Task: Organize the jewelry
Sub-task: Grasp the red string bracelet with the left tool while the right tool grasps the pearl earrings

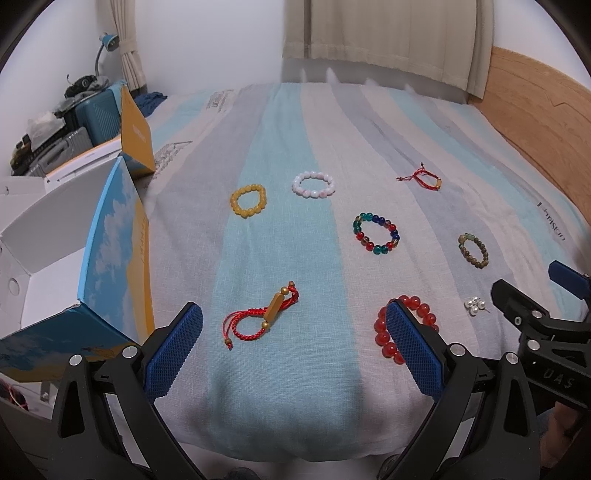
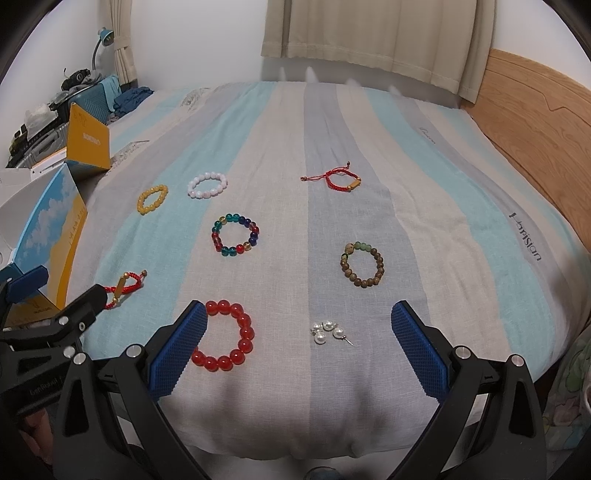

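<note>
Several bracelets lie on a striped bedspread. My left gripper [image 1: 293, 314] is open over a red cord bracelet with a gold bar [image 1: 264, 315]; the red bead bracelet [image 1: 424, 315] sits partly behind its right finger. My right gripper [image 2: 297, 314] is open, with pearl earrings [image 2: 328, 331] between its fingers and the red bead bracelet [image 2: 236, 339] by its left finger. Farther off lie a yellow bead bracelet [image 1: 248, 200], a white one [image 1: 313, 184], a multicoloured one [image 1: 376, 233], a brown-green one [image 2: 362, 264] and a second red cord bracelet [image 2: 338, 179].
An open cardboard box [image 1: 55, 229] with blue-and-yellow flaps stands at the bed's left edge. Suitcases and clutter [image 1: 74, 122] are behind it. A wooden headboard [image 1: 535, 96] runs along the right, curtains [image 1: 388, 33] hang at the back.
</note>
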{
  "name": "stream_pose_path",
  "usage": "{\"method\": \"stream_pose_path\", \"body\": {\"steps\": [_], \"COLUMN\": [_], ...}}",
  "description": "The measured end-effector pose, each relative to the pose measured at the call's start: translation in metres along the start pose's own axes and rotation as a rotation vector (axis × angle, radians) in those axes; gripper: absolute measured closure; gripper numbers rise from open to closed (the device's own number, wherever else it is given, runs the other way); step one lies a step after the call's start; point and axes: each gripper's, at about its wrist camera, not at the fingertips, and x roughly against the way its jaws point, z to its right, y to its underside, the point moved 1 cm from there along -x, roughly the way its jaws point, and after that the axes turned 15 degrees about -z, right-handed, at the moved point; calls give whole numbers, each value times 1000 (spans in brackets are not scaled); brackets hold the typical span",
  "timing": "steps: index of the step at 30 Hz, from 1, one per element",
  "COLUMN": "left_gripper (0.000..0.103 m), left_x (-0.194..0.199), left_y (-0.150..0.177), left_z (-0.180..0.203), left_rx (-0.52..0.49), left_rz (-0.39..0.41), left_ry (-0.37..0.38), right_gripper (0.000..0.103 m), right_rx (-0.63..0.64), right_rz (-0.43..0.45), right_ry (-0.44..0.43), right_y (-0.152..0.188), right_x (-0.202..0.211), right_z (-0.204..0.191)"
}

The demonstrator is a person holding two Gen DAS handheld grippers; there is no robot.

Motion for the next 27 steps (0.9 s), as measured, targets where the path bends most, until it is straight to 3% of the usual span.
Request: {"method": "stream_pose_path", "body": {"steps": [6, 15, 27], "left_gripper": [6, 6, 6], "left_x": [-20, -47, -91], "left_y": [-13, -35, -49], "left_z": [-17, -25, -39], "left_rx": [21, -13, -13], "left_rz": [-86, -192, -337], "left_ry": [40, 29, 52], "right_gripper": [7, 11, 45], "right_rx": [8, 53, 50], "right_rz": [-51, -184, -443], "right_ry": [17, 11, -61], "right_y": [-7, -28, -28], "right_x": [-12, -41, -101], "right_z": [12, 25, 31]}}
